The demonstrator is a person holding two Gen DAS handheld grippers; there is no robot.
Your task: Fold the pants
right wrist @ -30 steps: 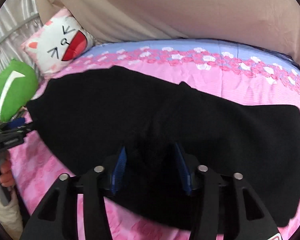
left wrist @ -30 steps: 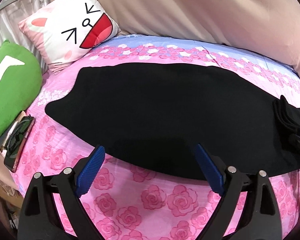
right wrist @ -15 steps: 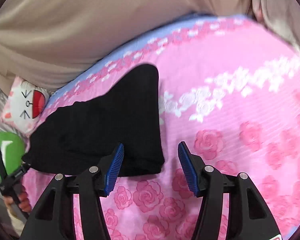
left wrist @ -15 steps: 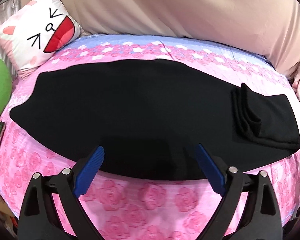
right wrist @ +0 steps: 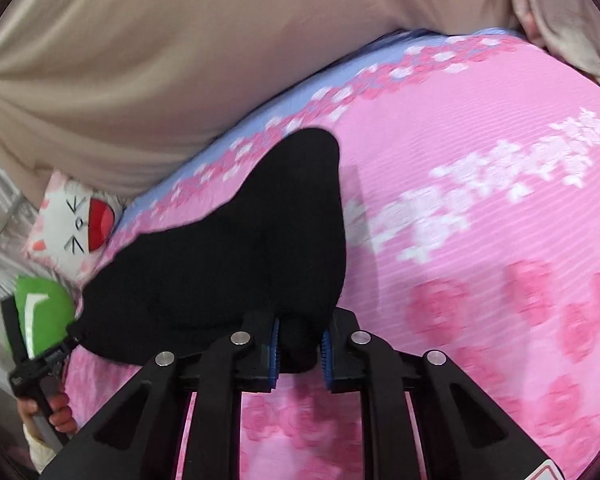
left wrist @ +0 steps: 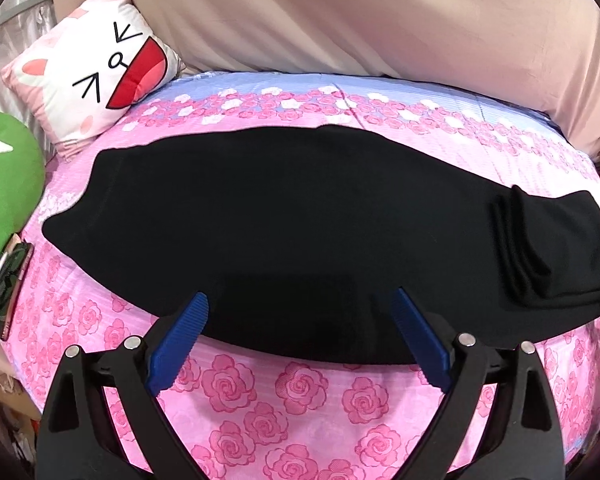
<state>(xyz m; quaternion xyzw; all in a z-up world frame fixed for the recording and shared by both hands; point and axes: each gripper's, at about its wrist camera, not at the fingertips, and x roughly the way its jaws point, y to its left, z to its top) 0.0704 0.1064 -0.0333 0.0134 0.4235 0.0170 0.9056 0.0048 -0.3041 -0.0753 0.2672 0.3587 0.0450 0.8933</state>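
Observation:
Black pants lie flat across the pink rose bedsheet, with a bunched fold at their right end. My left gripper is open and empty, hovering over the pants' near edge. In the right wrist view my right gripper is shut on the near corner of the pants at their right end. The left gripper and the hand holding it show at that view's lower left.
A cat-face pillow and a green cushion sit at the bed's left end. A phone-like object lies by the left edge. A beige blanket lies bunched along the back of the bed.
My right gripper has closed on the pants' right end; it was open half a second ago. My left gripper stayed open and shifted slightly over the near edge.

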